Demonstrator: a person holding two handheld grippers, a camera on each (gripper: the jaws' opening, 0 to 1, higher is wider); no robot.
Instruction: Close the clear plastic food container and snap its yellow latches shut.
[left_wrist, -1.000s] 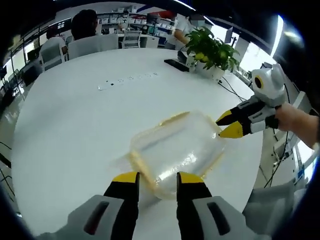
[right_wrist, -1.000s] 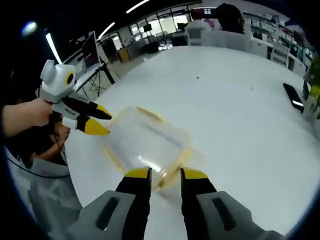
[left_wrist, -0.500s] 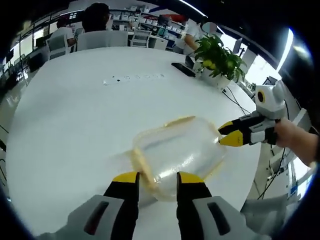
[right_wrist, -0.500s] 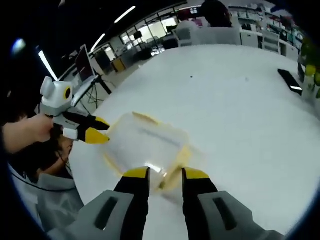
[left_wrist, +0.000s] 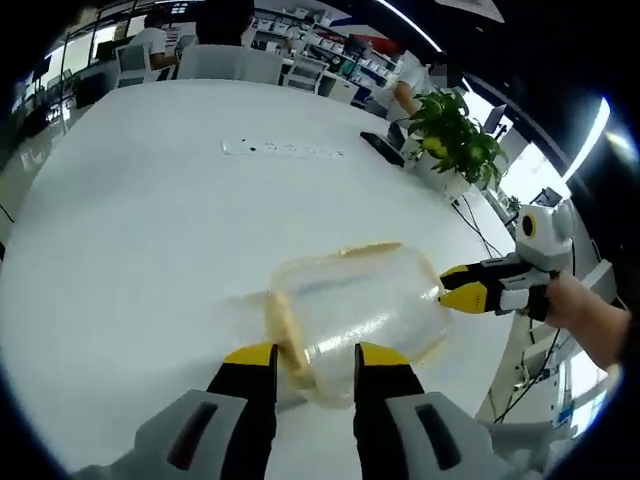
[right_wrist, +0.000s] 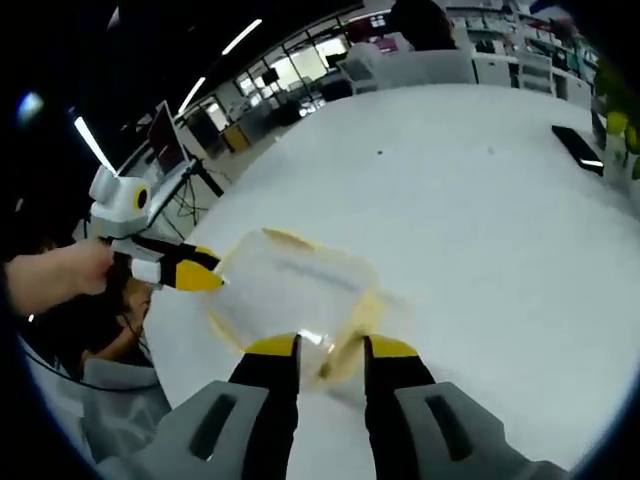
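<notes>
A clear plastic food container (left_wrist: 355, 305) with its lid on sits near one edge of a round white table (left_wrist: 130, 220). Over the last second both grippers have closed in: the left gripper (left_wrist: 312, 352), jaws parted, straddles one end by a yellow latch (left_wrist: 283, 330). The right gripper (left_wrist: 447, 288), jaws nearly together, now touches the opposite end, so pressing the latches looks imminent.

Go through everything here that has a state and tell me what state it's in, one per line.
Container: lid down, resting on the white table.
Yellow latch: sticking out sideways, apparently not snapped.
Left gripper: open, straddling the container's near edge.
Right gripper: shut, tips at the container's end.
</notes>
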